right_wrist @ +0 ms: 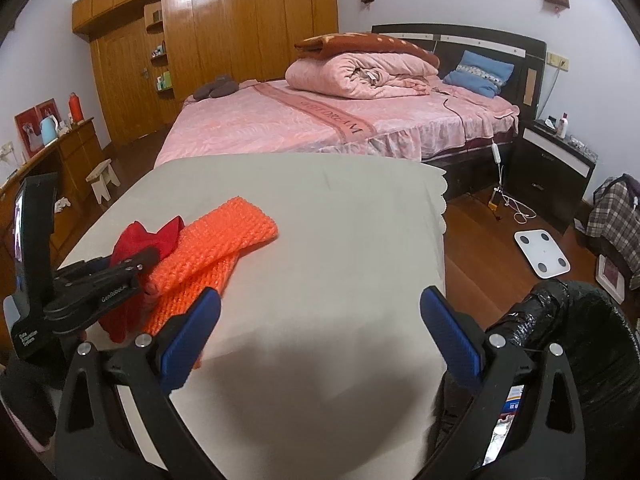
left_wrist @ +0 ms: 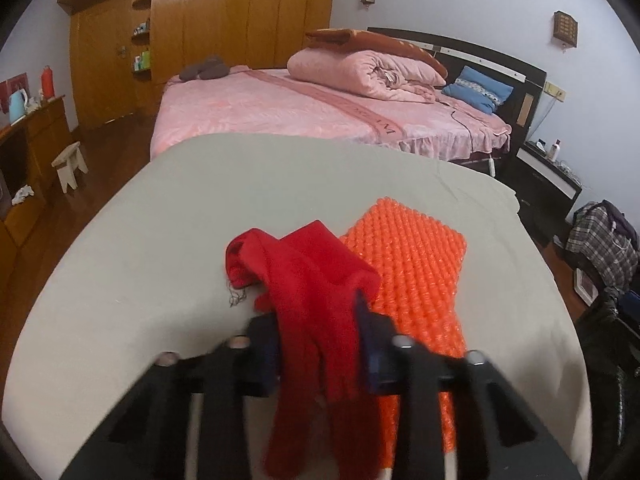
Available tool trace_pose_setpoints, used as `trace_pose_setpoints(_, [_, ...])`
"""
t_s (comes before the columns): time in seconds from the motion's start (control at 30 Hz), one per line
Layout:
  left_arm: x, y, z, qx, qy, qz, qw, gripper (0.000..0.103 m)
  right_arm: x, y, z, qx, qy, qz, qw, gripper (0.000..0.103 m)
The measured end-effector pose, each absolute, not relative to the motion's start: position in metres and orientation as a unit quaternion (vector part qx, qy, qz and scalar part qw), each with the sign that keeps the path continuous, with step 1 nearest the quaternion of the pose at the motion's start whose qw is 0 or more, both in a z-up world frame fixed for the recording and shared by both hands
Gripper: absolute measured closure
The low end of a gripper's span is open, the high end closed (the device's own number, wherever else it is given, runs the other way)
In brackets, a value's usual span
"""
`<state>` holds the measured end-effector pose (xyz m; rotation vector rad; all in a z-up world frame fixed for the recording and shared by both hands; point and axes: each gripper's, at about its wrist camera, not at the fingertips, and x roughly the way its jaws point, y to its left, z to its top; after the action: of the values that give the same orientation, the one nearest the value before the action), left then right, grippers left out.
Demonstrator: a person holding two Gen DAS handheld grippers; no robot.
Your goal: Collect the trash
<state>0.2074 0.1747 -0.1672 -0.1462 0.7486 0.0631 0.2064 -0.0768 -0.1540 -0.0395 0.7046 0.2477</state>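
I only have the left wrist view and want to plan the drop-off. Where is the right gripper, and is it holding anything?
Observer: The right gripper is open and empty, over bare grey cloth beside the orange sheet.
Operator: Any bag near it?
Observer: Yes, a black bag sits off the cloth's right edge.
Operator: Does my grip look sound?
Observer: From the side, the left gripper is shut on the red cloth.

Crumpled red cloth (left_wrist: pixel 304 280) on grey-covered table, partly overlapping orange bubble-wrap sheet (left_wrist: pixel 408 264) beside it
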Motion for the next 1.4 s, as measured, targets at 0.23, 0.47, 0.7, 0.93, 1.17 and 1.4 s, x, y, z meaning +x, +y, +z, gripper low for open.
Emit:
trace_pose_setpoints(0.23, [0.193, 0.186, -0.156, -0.083, 0.345, 0.038, 0.934, 0.088, 0.206, -0.071, -0.158, -0.020, 0.348, 0.129, 0.928, 0.006])
trace_pose_setpoints(0.47, [0.169, 0.208, -0.138, -0.092, 0.319, 0.059, 0.941, 0.089, 0.207, -0.062, -0.156, -0.018, 0.343, 0.141, 0.929, 0.006])
trace_pose_setpoints(0.7, [0.153, 0.227, -0.133, -0.090, 0.313, 0.080, 0.942, 0.089, 0.212, -0.039, -0.158, -0.016, 0.348, 0.163, 0.923, 0.006])
trace_pose_setpoints(0.93, [0.150, 0.240, -0.139, -0.091, 0.319, 0.093, 0.939, 0.089, 0.216, -0.011, -0.164, -0.026, 0.356, 0.182, 0.916, 0.006])
trace_pose_setpoints(1.17, [0.146, 0.252, -0.143, -0.090, 0.318, 0.103, 0.938, 0.089, 0.220, 0.011, -0.170, -0.034, 0.369, 0.202, 0.907, 0.025])
trace_pose_setpoints(1.4, [0.142, 0.262, -0.146, -0.092, 0.319, 0.110, 0.937, 0.089, 0.226, 0.031, -0.175, -0.034, 0.381, 0.218, 0.898, 0.034])
